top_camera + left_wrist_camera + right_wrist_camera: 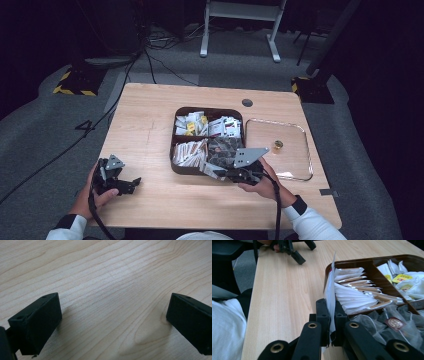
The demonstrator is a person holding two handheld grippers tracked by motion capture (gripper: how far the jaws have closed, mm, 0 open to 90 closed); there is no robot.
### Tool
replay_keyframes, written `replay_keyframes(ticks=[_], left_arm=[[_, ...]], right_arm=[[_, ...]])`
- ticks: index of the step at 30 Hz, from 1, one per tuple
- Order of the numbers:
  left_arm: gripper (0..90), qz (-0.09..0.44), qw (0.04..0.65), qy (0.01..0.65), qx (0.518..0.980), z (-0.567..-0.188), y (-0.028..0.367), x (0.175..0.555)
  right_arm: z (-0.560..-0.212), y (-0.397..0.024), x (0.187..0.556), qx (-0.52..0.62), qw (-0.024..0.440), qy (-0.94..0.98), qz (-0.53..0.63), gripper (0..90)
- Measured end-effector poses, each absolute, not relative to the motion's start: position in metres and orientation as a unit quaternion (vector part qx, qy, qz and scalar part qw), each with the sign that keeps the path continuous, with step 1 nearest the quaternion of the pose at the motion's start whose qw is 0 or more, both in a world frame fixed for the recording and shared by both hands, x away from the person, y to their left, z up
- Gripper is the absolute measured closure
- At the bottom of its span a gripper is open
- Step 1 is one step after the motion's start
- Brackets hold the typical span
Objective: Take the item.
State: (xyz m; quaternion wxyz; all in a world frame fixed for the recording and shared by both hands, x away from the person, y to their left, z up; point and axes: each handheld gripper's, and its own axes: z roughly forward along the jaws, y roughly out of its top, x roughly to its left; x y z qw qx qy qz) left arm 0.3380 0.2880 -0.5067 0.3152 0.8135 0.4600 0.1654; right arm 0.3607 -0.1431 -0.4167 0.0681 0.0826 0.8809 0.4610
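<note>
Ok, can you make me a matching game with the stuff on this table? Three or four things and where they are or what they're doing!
Things:
1. right gripper
2. left gripper
3. clear lid
4. brown tray

States or places:
A. lies flat at the right of the table, a small gold knob on it
B. open, resting low over bare wood
C. split into four compartments of packets and tea bags
D. shut on a white paper packet

Pairs: 1-D, 2-B, 3-A, 4-C
</note>
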Motion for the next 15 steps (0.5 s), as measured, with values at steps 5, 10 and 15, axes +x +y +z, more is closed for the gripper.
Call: replay_keyframes(ticks=[5, 10, 15], left_arm=[[0.3, 0.165, 0.315, 0.460, 0.814, -0.507, 0.288, 0.338], [0.3, 0.165, 0.315, 0.460, 0.814, -0.507, 0.288, 0.338], [0.3, 0.165, 0.315, 0.460, 0.814, -0.507, 0.288, 0.338]], right_arm=[[-0.422, -0.140, 0.356, 0.073, 0.064, 0.886, 0.454, 88.1], [-0.429, -0.135, 0.351, 0.065, 0.054, 0.893, 0.443, 88.1], [-0.437, -0.132, 0.349, 0.060, 0.043, 0.897, 0.435, 88.0]])
